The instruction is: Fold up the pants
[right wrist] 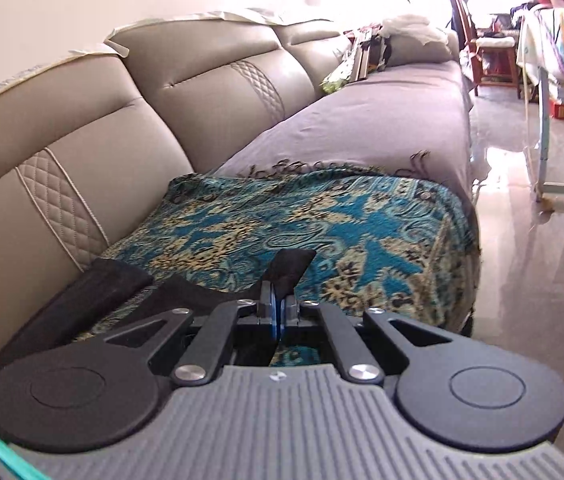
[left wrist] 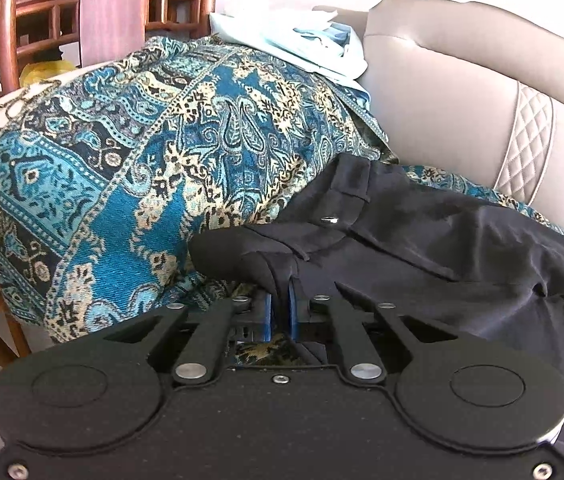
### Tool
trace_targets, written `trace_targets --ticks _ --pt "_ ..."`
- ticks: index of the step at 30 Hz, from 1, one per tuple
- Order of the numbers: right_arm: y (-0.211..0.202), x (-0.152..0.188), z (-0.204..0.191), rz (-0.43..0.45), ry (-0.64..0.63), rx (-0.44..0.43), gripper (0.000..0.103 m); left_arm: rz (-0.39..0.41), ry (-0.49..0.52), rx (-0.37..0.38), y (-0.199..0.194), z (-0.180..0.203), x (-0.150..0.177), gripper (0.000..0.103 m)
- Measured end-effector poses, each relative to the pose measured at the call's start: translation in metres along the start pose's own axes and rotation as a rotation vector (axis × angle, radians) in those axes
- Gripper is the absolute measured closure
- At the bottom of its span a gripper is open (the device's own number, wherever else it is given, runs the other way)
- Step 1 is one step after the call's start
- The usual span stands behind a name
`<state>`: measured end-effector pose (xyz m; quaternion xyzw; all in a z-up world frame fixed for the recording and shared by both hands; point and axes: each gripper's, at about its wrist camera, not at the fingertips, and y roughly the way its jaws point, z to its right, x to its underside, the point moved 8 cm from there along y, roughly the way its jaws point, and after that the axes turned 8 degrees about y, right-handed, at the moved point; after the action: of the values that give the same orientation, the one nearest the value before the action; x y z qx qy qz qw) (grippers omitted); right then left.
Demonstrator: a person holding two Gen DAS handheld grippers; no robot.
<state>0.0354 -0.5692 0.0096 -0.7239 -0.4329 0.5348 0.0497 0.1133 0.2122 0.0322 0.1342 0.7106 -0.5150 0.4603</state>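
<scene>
Pants, black, lie on a blue and cream patterned throw spread over a beige leather sofa, and both claws have a piece of them. In the left wrist view the left gripper has its blue pads drawn almost together on a thick fold of the black cloth at the waistband end; the fold bulges out just ahead of the fingertips and to their left, while the rest of the garment spreads away to the right of the claw, with a metal button showing a little ahead of it. Beyond the pants and farther from that claw, a pile of pale blue clothes rests on the throw against the sofa back, and a wooden chair stands behind to the left. In the right wrist view the right gripper is pinched fully shut on a thin corner of the pants, which sticks up just ahead of its fingertips; more black cloth trails off to the left of this claw toward the sofa back. Ahead of it the throw covers the seat, with a grey seat cover farther on and a glossy floor off to the right.
</scene>
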Motion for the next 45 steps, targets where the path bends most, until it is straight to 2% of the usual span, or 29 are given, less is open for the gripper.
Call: trace_targets --ticks 12,16,18,19,20,21,22,23,27,29,31,34,36,40,42,45 --pt "0.002 -0.001 0.026 -0.001 0.004 0.074 0.098 -0.01 0.044 0.015 -0.013 -0.003 0.012 0.093" --pt "0.014 0.006 0.023 -0.045 -0.032 0.116 0.097 -0.062 0.043 0.016 -0.003 -0.002 0.026 0.089" --pt "0.019 0.01 0.025 -0.071 -0.027 0.144 0.089 -0.092 0.033 0.018 0.001 -0.004 0.032 0.082" --pt "0.021 0.011 0.026 -0.076 -0.019 0.166 0.064 -0.098 0.024 0.017 0.002 -0.006 0.034 0.078" --pt "0.021 0.01 0.028 -0.072 -0.01 0.178 0.058 -0.099 0.015 0.022 0.002 -0.008 0.035 0.076" --pt "0.02 0.008 0.029 -0.064 -0.002 0.186 0.053 -0.096 0.009 0.02 0.001 -0.011 0.035 0.066" --pt "0.018 0.006 0.029 -0.051 0.005 0.179 0.042 -0.084 0.009 0.016 -0.001 -0.013 0.034 0.054" --pt "0.015 0.004 0.029 -0.04 0.01 0.174 0.037 -0.062 0.014 0.006 -0.005 -0.014 0.032 0.05" --pt "0.005 0.001 0.017 -0.018 0.03 0.1 0.035 0.012 0.059 -0.014 -0.019 -0.01 0.019 0.043" --pt "0.003 0.003 0.005 -0.034 0.039 0.031 0.032 0.039 0.08 0.015 -0.026 -0.001 0.012 0.043" --pt "0.002 0.01 -0.015 -0.067 0.016 -0.057 0.029 0.065 0.111 0.063 -0.034 0.015 0.008 0.049" --pt "-0.003 0.027 -0.053 -0.122 -0.073 -0.197 0.024 0.088 0.181 0.147 -0.045 0.051 0.005 0.052" --pt "-0.006 0.041 -0.077 -0.155 -0.159 -0.257 0.021 0.092 0.224 0.218 -0.052 0.08 0.007 0.052" --pt "-0.007 0.07 -0.107 -0.246 -0.268 -0.294 0.02 0.062 0.297 0.359 -0.06 0.145 0.015 0.052" --pt "-0.004 0.078 -0.112 -0.294 -0.258 -0.306 0.02 0.057 0.338 0.423 -0.063 0.181 0.019 0.051" --pt "0.003 0.085 -0.118 -0.358 -0.227 -0.306 0.02 0.058 0.401 0.477 -0.065 0.23 0.028 0.051"
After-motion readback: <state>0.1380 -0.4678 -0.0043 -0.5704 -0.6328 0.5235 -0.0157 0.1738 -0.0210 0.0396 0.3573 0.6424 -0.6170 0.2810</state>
